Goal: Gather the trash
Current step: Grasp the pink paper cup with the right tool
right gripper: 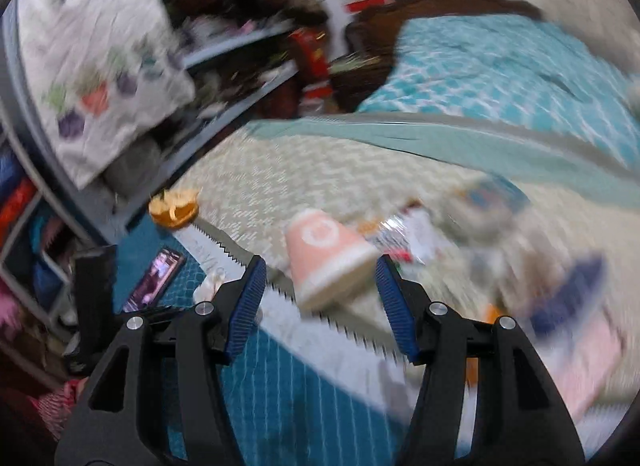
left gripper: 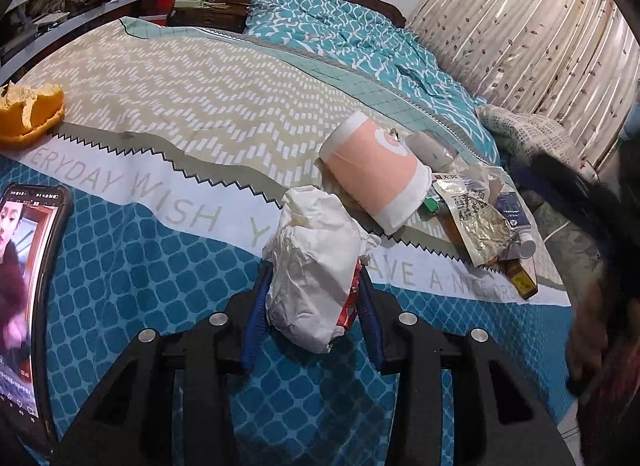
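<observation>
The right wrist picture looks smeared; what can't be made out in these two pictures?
- Right wrist view: clutter beyond the pink cup is motion-blurred beyond naming.
- Left wrist view: the crumpled paper wad hides whatever red thing it wraps.
- Left wrist view: the phone and orange peel are cut off by the edge.

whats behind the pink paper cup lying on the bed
Behind the pink paper cup lies a small grey roll-like item, with crumpled clear plastic and a foil packet beside it. The cup hides the lower parts of these, so what lies beneath cannot be told.
</observation>
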`<state>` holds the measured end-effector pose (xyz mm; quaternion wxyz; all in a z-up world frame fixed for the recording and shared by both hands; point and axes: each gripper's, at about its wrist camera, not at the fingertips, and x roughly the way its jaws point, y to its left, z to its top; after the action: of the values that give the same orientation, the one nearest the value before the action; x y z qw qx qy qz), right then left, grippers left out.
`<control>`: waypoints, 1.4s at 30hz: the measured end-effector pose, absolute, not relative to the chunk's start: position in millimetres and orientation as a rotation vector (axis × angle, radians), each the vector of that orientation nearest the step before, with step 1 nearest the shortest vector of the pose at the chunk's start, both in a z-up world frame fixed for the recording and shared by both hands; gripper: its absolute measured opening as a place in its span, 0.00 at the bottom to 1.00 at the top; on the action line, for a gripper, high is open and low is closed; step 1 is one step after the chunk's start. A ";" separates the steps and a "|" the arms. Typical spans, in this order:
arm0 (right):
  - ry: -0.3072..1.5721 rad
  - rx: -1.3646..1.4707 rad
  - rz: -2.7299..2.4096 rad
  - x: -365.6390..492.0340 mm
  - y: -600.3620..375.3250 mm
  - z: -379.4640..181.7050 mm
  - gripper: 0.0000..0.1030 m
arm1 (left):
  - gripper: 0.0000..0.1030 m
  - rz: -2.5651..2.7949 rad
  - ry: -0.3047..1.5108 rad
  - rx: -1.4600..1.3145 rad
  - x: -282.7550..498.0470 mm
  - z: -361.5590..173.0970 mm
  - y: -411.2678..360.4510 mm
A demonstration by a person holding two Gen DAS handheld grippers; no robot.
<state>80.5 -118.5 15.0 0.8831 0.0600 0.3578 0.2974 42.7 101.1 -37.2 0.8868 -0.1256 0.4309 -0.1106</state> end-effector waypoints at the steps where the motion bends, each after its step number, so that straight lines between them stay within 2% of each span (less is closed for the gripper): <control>1: 0.761 0.099 0.625 92.7 -107.7 14.3 0.58 | 0.37 -0.231 0.893 -0.262 42.3 -37.0 101.4; 7: 0.929 0.073 0.630 159.9 -71.8 -16.2 0.58 | 0.37 -0.234 0.874 -0.279 34.9 -35.9 106.9; 8: 0.970 0.093 0.652 163.3 -67.4 -22.8 0.53 | 0.37 -0.235 0.872 -0.286 34.2 -35.8 108.4; 9: 0.989 0.101 0.668 161.3 -64.5 -26.1 0.46 | 0.37 -0.237 0.871 -0.294 33.7 -35.7 110.1; 17: 1.025 0.122 0.800 99.3 -56.4 -25.7 0.45 | 0.38 -0.232 0.866 -0.327 29.6 -34.2 115.8; 23: 0.990 0.136 0.824 85.8 -65.4 -16.9 0.46 | 0.38 -0.223 0.867 -0.335 27.1 -32.4 116.9; 27: 0.954 0.240 0.775 104.1 -88.5 -9.5 0.47 | 0.38 -0.220 0.871 -0.347 27.5 -33.4 119.9; 31: 0.955 0.312 0.730 119.9 -102.8 -13.4 0.52 | 0.38 -0.219 0.876 -0.348 27.6 -33.8 120.0; 37: 1.022 0.370 0.714 137.3 -101.3 -37.5 0.53 | 0.38 -0.220 0.880 -0.351 29.0 -33.1 119.4; 42: 1.116 0.364 0.744 150.2 -76.7 -64.2 0.62 | 0.38 -0.221 0.881 -0.352 29.2 -33.0 118.9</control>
<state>150.2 -76.7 -64.2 0.7680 0.1677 0.5143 0.3429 29.2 118.9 -33.0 0.8838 -0.1693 0.4232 -0.1060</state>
